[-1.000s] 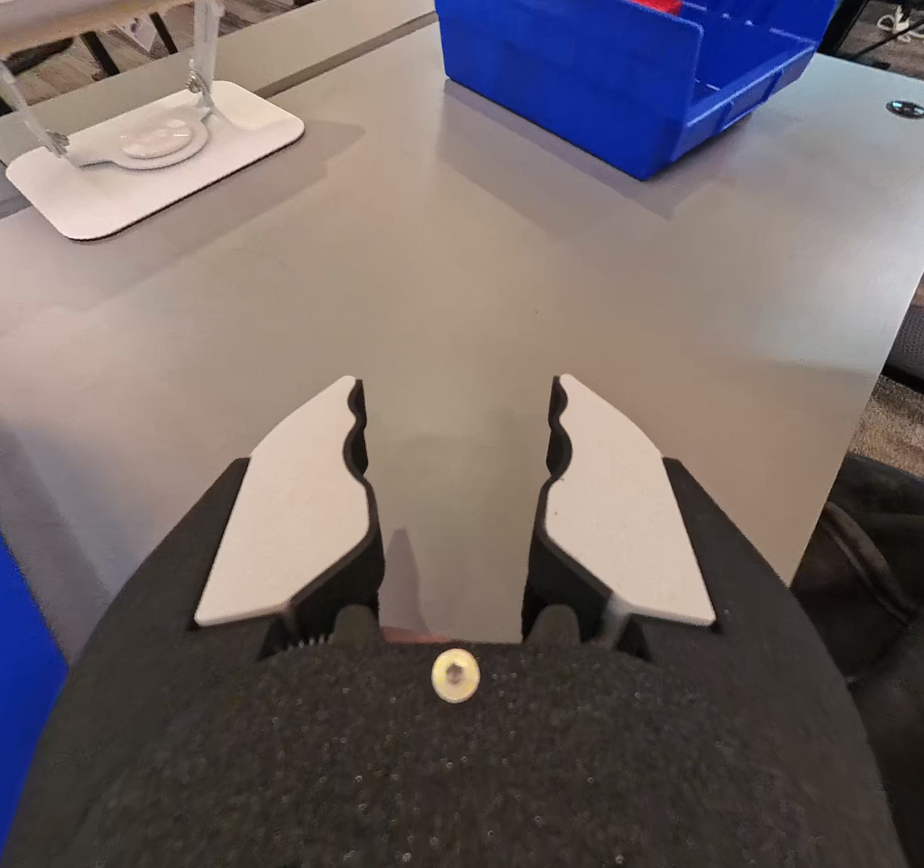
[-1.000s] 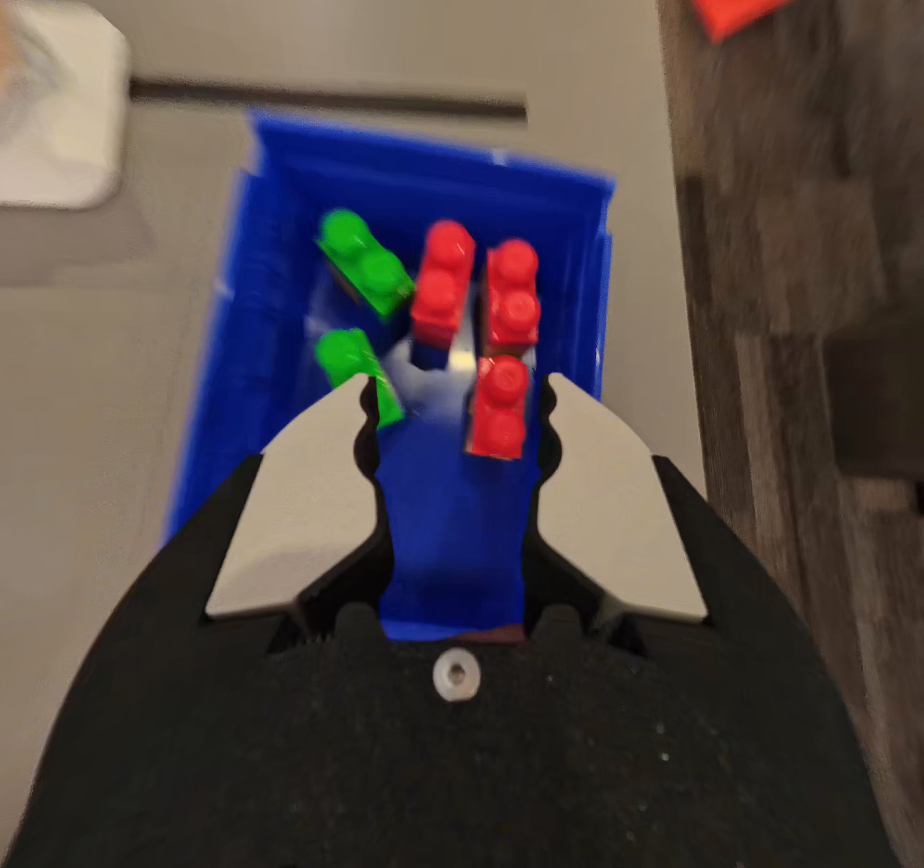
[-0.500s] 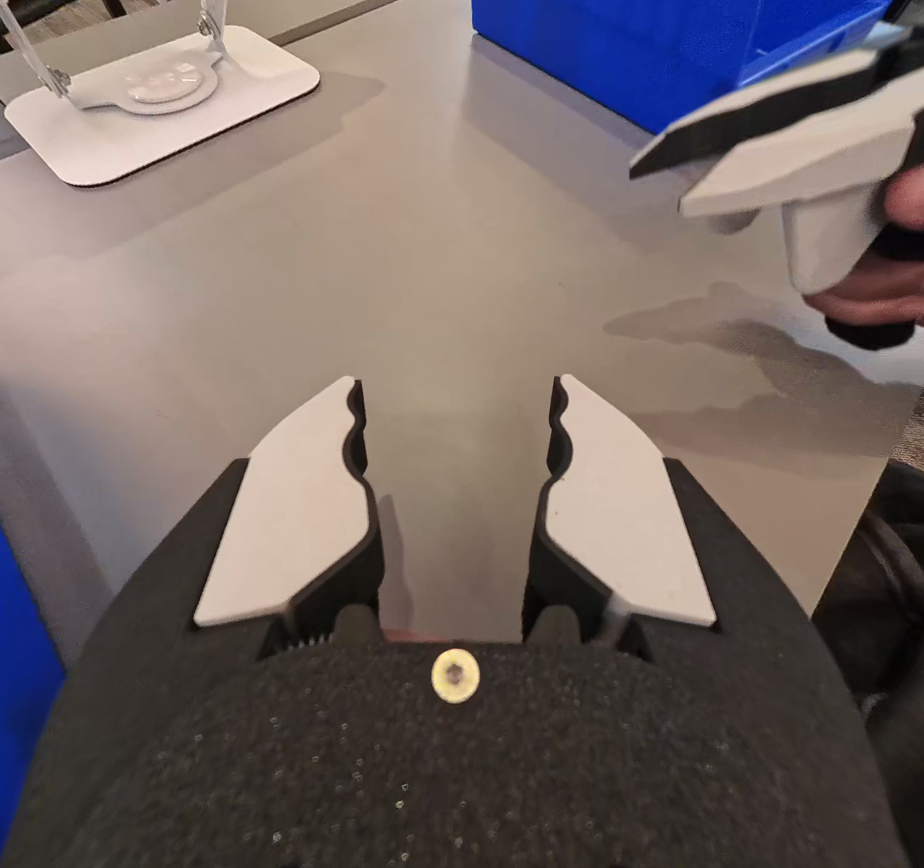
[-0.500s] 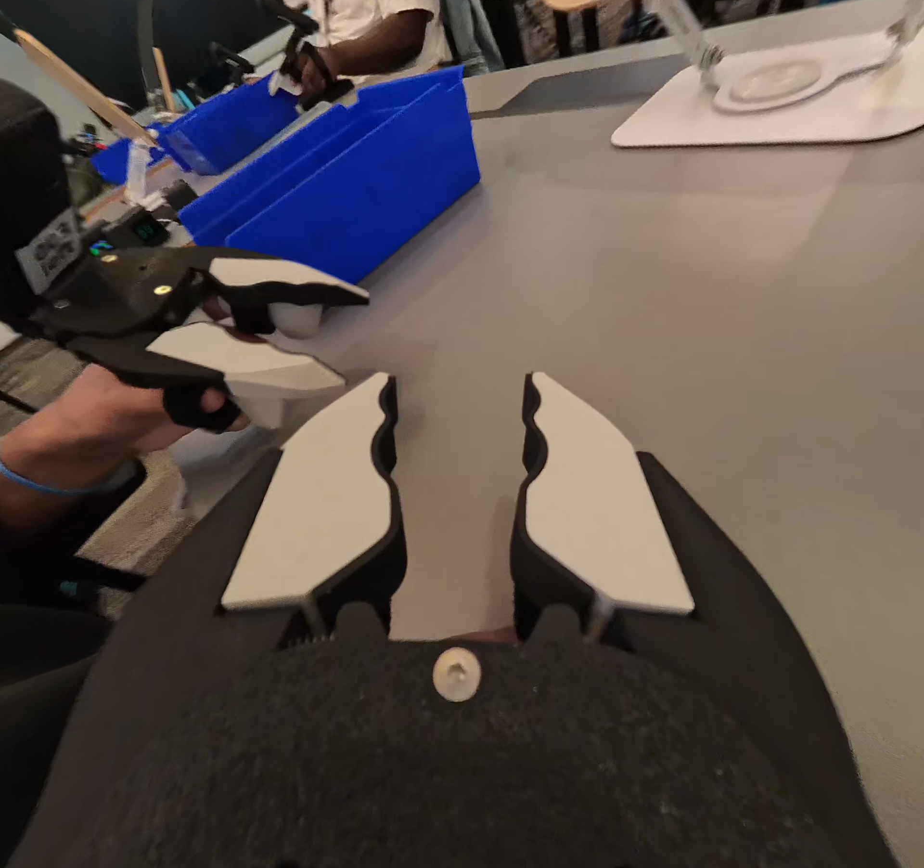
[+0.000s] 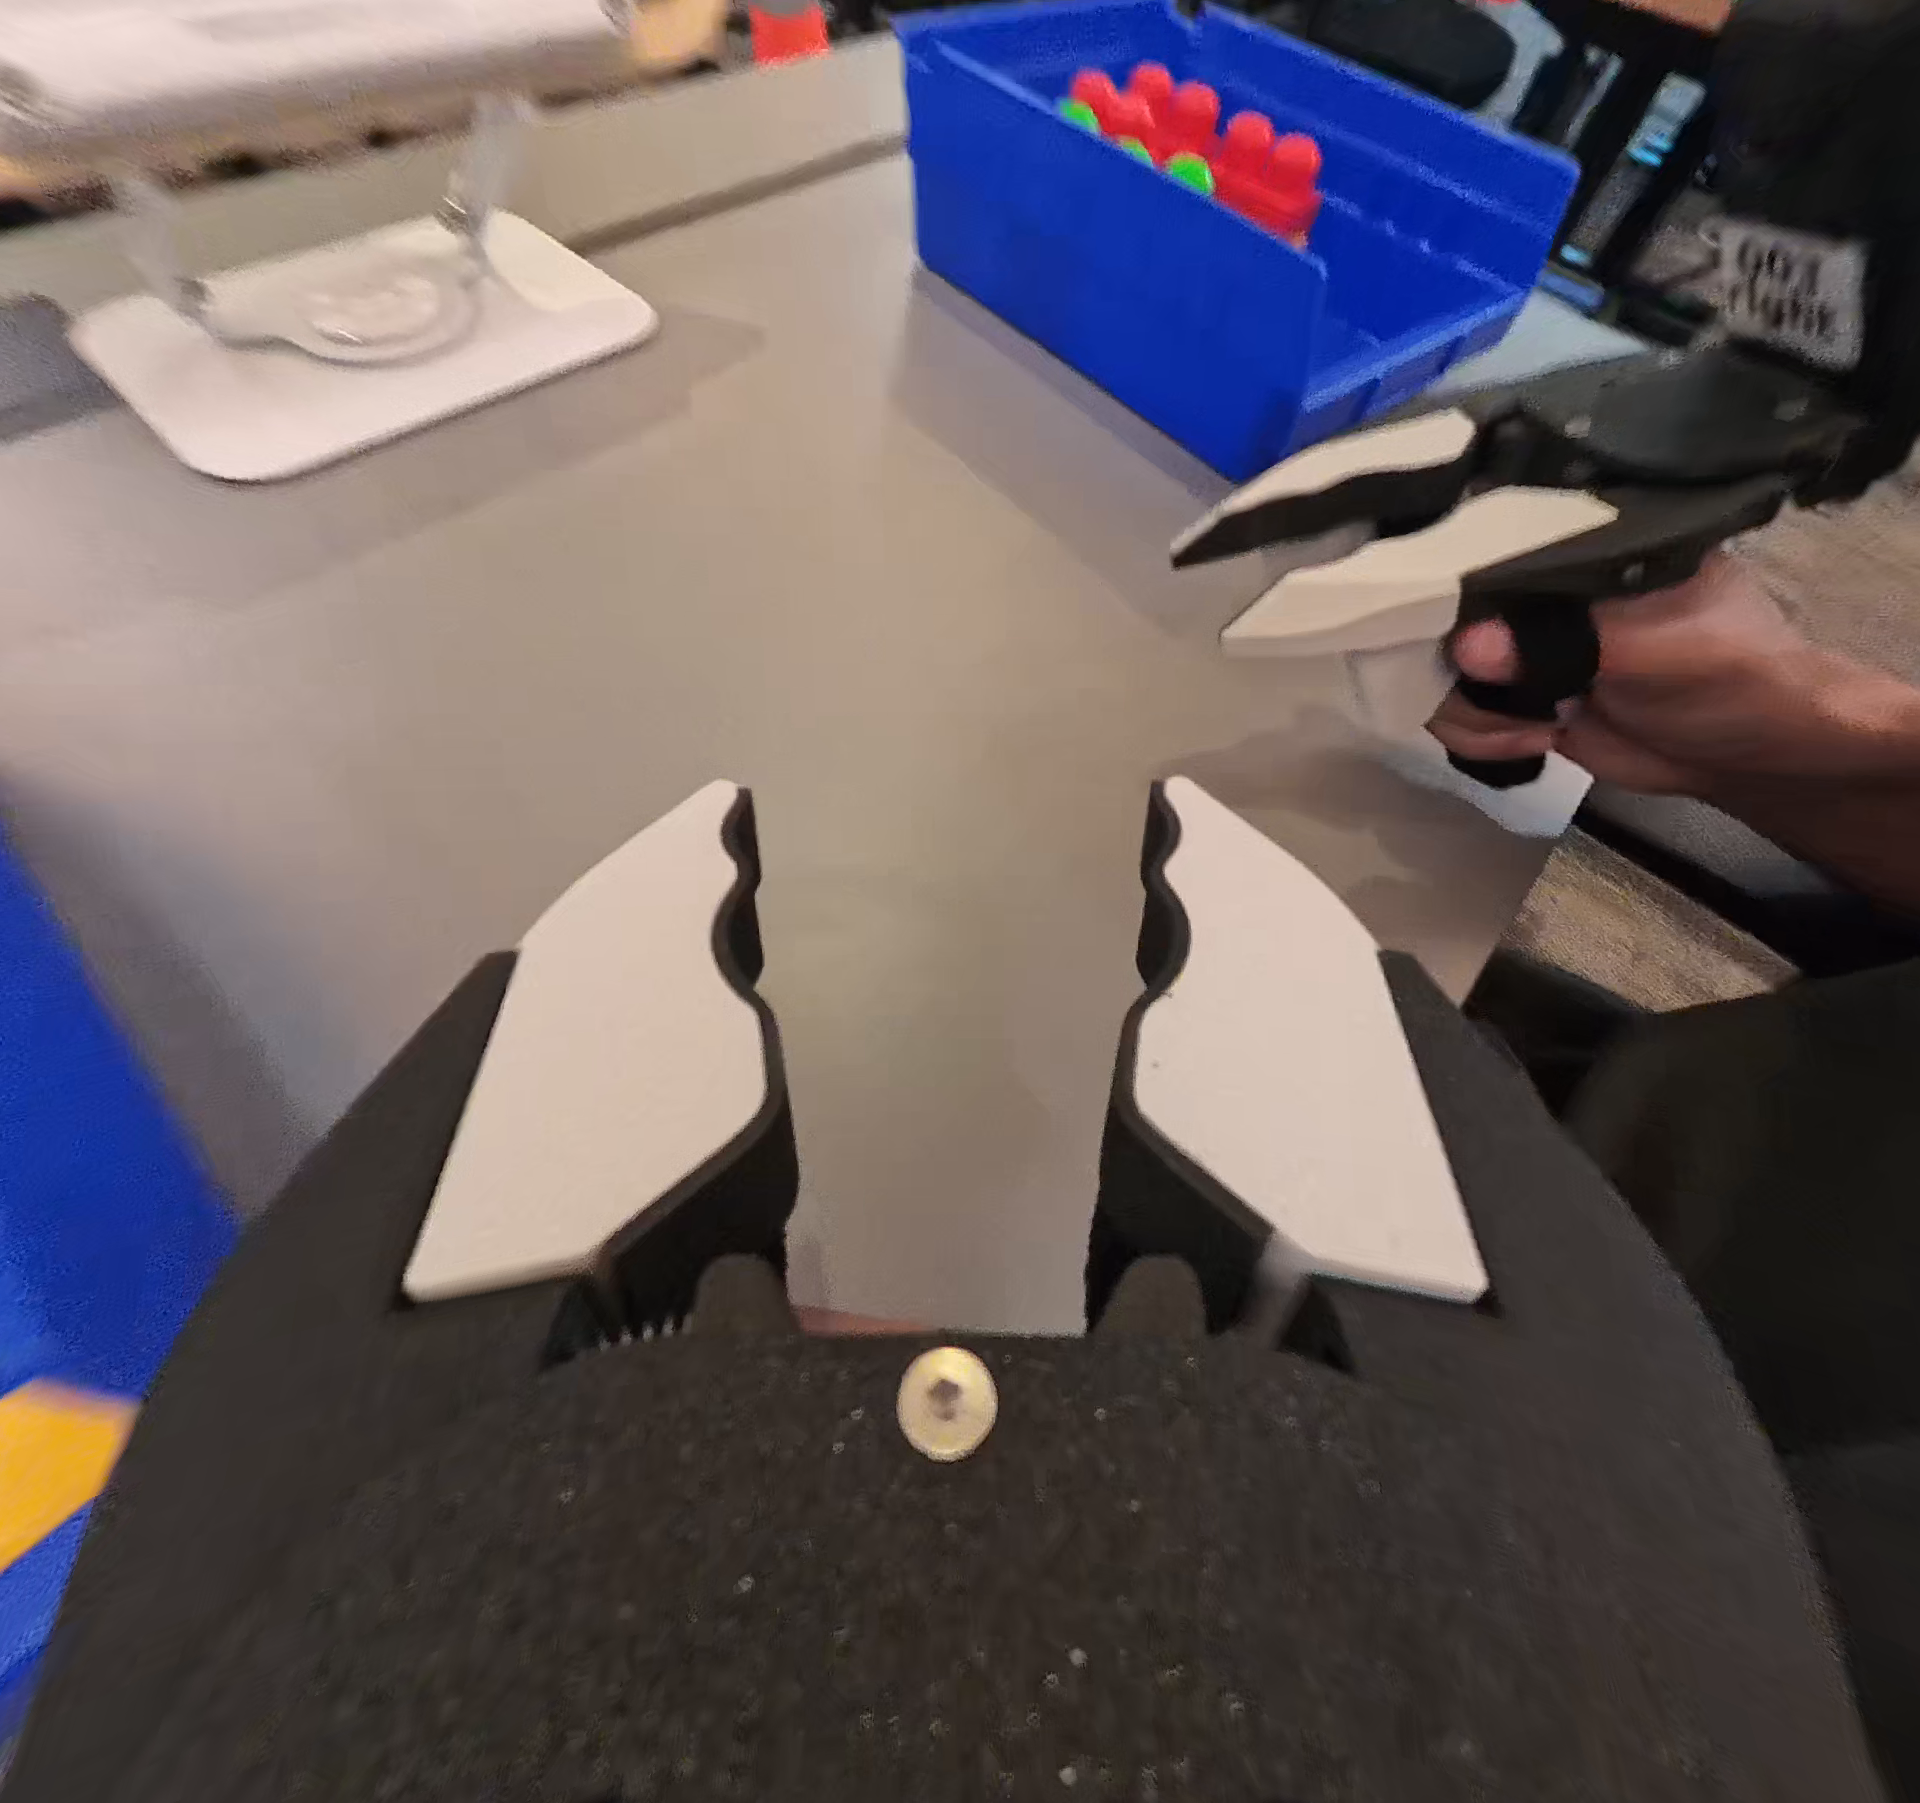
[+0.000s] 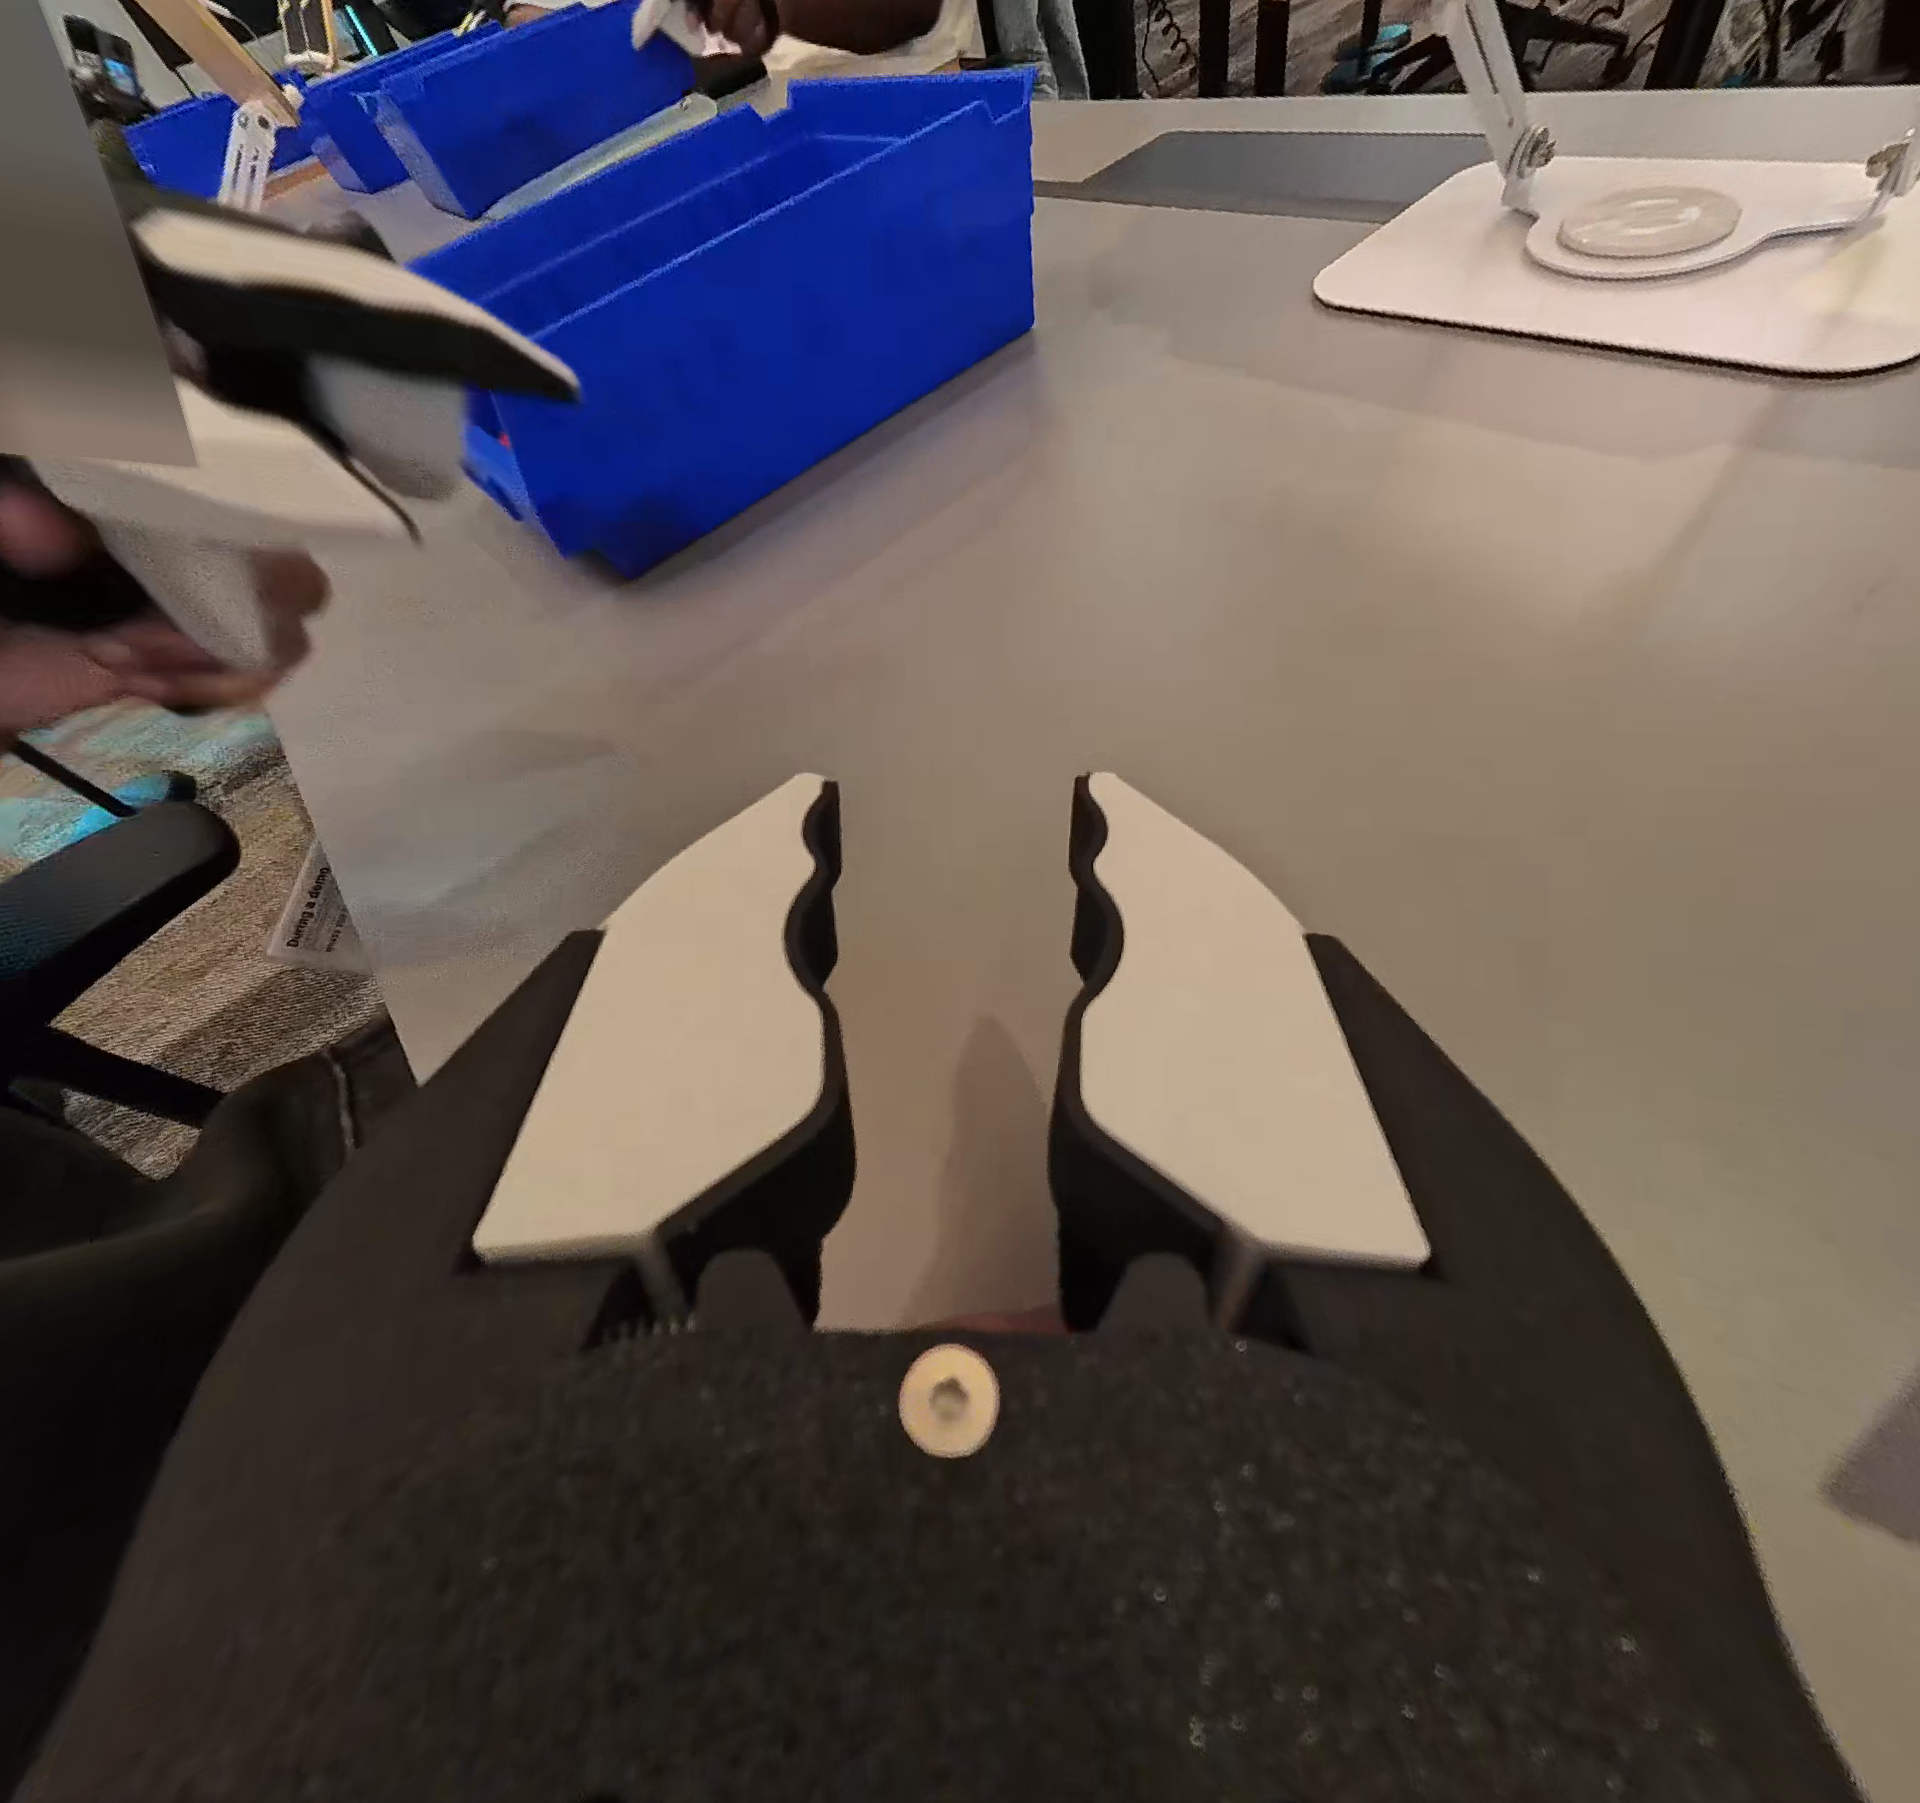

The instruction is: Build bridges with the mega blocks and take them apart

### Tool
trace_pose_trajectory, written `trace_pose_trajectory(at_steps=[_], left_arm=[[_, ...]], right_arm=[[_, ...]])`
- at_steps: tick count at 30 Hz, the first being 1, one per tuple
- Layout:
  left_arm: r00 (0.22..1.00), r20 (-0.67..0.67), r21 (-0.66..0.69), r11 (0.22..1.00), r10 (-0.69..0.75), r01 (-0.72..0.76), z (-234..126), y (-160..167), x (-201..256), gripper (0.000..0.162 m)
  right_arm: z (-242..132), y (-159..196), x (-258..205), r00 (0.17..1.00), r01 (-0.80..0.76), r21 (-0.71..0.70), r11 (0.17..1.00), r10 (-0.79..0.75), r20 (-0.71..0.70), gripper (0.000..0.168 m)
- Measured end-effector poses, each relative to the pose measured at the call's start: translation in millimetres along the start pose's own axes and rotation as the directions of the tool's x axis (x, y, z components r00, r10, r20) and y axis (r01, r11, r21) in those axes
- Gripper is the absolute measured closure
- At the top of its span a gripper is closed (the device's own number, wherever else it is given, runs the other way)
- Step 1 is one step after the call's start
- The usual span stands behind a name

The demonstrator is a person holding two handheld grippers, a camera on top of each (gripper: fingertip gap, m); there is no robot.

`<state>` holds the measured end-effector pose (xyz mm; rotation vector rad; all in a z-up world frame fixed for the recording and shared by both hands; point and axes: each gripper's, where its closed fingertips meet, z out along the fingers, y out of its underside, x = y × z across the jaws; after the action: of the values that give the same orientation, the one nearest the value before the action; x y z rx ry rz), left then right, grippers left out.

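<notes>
Left gripper (image 5: 948, 797) spread and empty, right gripper (image 6: 954, 787) spread over bare grey table (image 5: 623, 631), blue bin (image 5: 1164, 299) of blocks (image 5: 1216, 138) far right by the edge.

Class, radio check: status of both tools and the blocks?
Left tool open, empty. Right tool open, empty. Blocks all in blue bin. Table clear between.

Mega blocks (image 5: 1195, 143) lie inside a bin (image 5: 1143, 299) at the table's (image 5: 831, 610) far right. A stand's base (image 5: 364, 361) sits far left, well apart from the bin.
</notes>
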<state>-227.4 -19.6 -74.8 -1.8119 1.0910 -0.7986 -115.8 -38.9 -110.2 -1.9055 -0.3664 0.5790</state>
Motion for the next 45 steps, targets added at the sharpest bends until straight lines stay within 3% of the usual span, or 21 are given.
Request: trace_pose_trajectory(at_steps=[3,7,9,12,17,20,22,26,30,34,38,41,45], left_arm=[[0.987,0.161,0.042,0.999,0.013,-0.02,-44,-28,-44,0.095],[0.892,0.452,0.011,1.0,0.016,-0.023,-82,-56,-160,0.094],[0.847,0.532,-0.069,0.997,-0.001,0.045,-71,-48,-222,0.086],[0.819,0.573,-0.239,0.946,-0.044,0.218,-29,-10,-296,0.081],[0.796,0.602,-0.358,0.867,-0.069,0.346,25,29,-354,0.076],[0.812,0.571,-0.378,0.842,-0.116,0.386,45,41,-357,0.078],[0.833,0.54,-0.41,0.826,-0.122,0.387,53,51,-354,0.098],[0.877,0.469,-0.429,0.841,-0.105,0.329,40,50,-345,0.099],[0.927,0.374,-0.375,0.91,-0.027,0.178,-1,11,-319,0.099],[0.972,0.197,-0.307,0.95,0.127,-0.062,-17,-46,-246,0.099],[0.973,0.035,-0.33,0.922,0.227,-0.203,18,-59,-157,0.099],[0.974,0.021,-0.403,0.894,0.225,-0.198,64,-38,-111,0.099],[0.958,0.079,-0.485,0.85,0.275,-0.204,119,4,-89,0.099]], right_arm=[[-1,-1,5,1.0,-0.008,0.002,1.0,0.008,-0.006,0.126],[0,2,6,0.998,-0.059,-0.007,0.998,0.059,0.032,0.126],[2,5,7,0.996,-0.079,-0.02,0.997,0.08,0.041,0.126],[-1,5,8,0.996,-0.082,-0.023,0.996,0.083,0.036,0.127],[-10,-3,11,1.0,-0.026,-0.002,1.0,0.026,-0.009,0.128],[-11,-3,13,1.0,-0.014,-0.005,1.0,0.014,-0.019,0.128],[-11,-2,12,1.0,-0.018,-0.009,1.0,0.018,-0.011,0.128],[-10,1,12,1.0,-0.015,-0.023,1.0,0.015,-0.007,0.129],[-11,1,13,1.0,-0.017,-0.02,1.0,0.017,-0.006,0.129],[-9,4,15,0.999,-0.037,-0.031,0.999,0.037,-0.001,0.129],[-7,7,14,0.999,-0.043,-0.045,0.998,0.043,0.002,0.129],[-10,5,14,1.0,-0.023,-0.042,0.999,0.022,-0.013,0.129],[-12,3,15,1.0,-0.007,-0.038,0.999,0.006,-0.03,0.13]])
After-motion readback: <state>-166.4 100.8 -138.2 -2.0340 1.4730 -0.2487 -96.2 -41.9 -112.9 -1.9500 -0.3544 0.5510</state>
